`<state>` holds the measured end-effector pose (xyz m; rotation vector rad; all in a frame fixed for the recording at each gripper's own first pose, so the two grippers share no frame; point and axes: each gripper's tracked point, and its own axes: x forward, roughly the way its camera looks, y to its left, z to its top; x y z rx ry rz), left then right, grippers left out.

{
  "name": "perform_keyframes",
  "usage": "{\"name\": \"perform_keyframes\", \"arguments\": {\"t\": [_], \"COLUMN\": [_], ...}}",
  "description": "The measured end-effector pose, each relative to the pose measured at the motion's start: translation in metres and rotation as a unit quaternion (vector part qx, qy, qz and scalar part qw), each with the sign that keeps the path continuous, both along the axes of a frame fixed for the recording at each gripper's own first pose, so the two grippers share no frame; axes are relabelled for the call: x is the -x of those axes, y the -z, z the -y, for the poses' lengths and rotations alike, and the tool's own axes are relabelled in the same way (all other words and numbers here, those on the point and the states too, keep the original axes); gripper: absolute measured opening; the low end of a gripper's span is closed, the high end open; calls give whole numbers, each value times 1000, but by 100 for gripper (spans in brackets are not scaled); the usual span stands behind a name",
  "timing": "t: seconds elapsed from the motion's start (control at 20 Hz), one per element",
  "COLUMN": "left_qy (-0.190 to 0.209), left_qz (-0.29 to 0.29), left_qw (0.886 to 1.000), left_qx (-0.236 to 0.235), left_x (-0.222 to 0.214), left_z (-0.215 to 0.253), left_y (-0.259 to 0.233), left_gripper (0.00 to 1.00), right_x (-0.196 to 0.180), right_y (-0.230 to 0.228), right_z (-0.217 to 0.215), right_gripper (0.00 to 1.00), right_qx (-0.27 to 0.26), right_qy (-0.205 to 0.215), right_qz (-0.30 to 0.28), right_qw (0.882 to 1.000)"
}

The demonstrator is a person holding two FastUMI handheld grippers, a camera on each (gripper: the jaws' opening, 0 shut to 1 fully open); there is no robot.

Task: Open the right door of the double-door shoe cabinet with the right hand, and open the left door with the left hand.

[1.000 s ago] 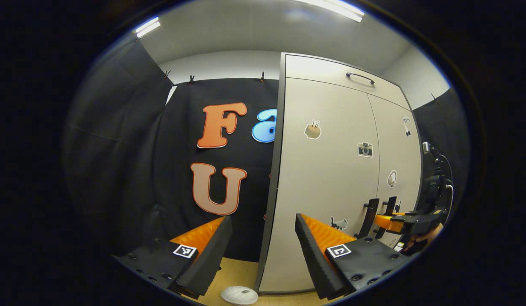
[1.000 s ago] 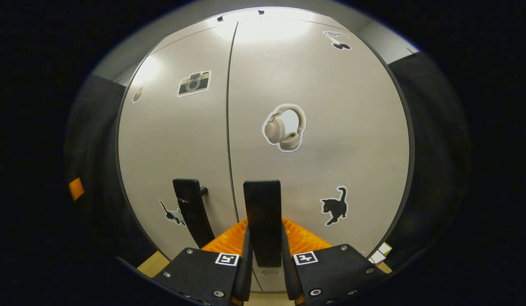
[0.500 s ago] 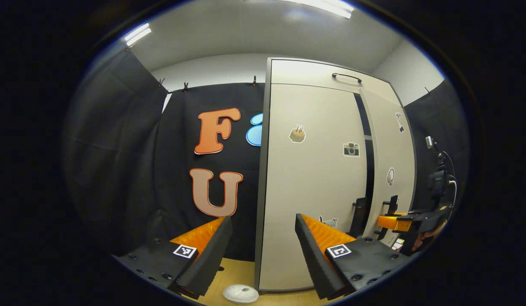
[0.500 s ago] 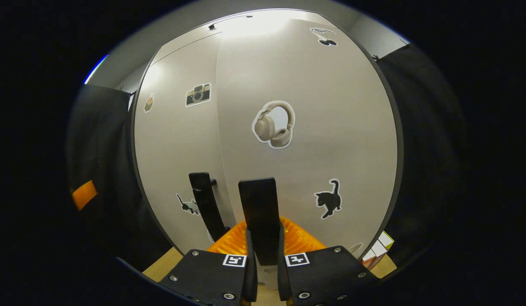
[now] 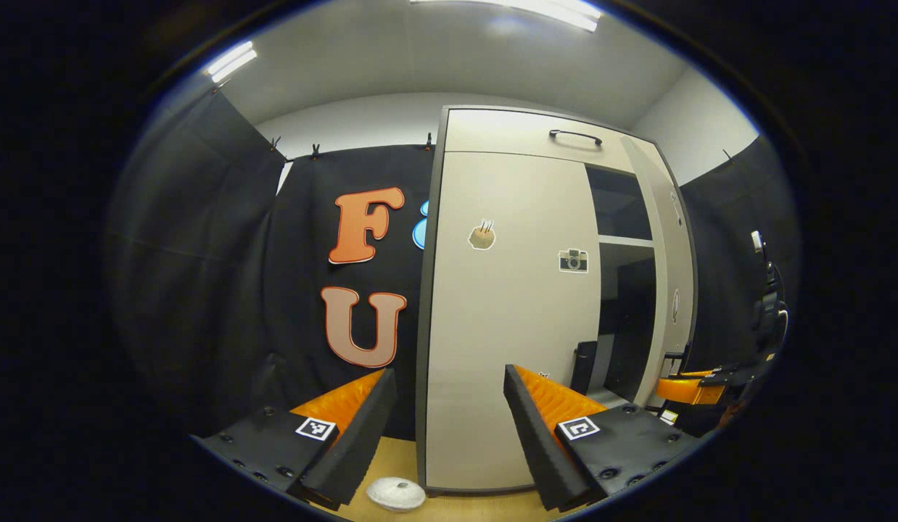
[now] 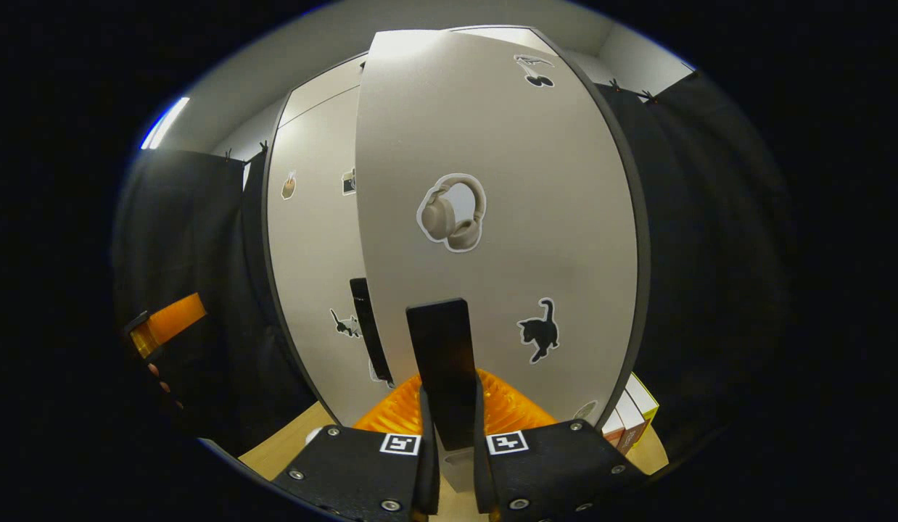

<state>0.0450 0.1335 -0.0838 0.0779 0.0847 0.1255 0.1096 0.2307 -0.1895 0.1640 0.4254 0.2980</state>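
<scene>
Two doors on one tall pale shoe cabinet (image 5: pixel 492 130). Right door (image 6: pixel 492 217): swung out from the cabinet front, dark interior with a shelf visible behind it in the left claw view; carried a headphone sticker (image 6: pixel 451 212) and a black cat sticker (image 6: pixel 537 330). Right door handle (image 6: pixel 442 370): upright black bar, pinched between both fingers of the right claw (image 6: pixel 449 464), which was closed tight on it. Left door (image 5: pixel 507 312): flush with the cabinet, bearing a camera sticker (image 5: pixel 573 260); its own black handle (image 6: pixel 367 326) stood free. Left claw (image 5: pixel 449 428): spread wide, holding nothing, set before the cabinet's left front edge and apart from it. Floor (image 5: pixel 463 507): light wood, with a small white round object (image 5: pixel 395 494) lying near the cabinet's foot.
</scene>
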Motion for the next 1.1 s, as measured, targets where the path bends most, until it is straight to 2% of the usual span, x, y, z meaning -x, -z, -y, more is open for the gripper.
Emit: {"name": "perform_keyframes", "arguments": {"t": [0.1,0.6,0.9,1.1], "left_qy": [3,32,40,50], "left_qz": [2,3,-1,-1], "left_qw": [1000,999,999,999], "left_qx": [-1,24,18,15], "left_x": [1,-10,-28,-38], "left_z": [11,53,60,66], "left_y": [-2,8,17,21], "left_gripper": [96,94,96,95], "right_x": [13,58,65,68], "right_y": [-4,-19,-22,-24], "right_z": [12,87,121,148], "right_gripper": [19,18,15,13], "right_qx": [0,8,22,19], "right_qy": [0,29,57,90], "right_qz": [1,-1,4,7], "right_qw": [1000,1000,998,996]}}
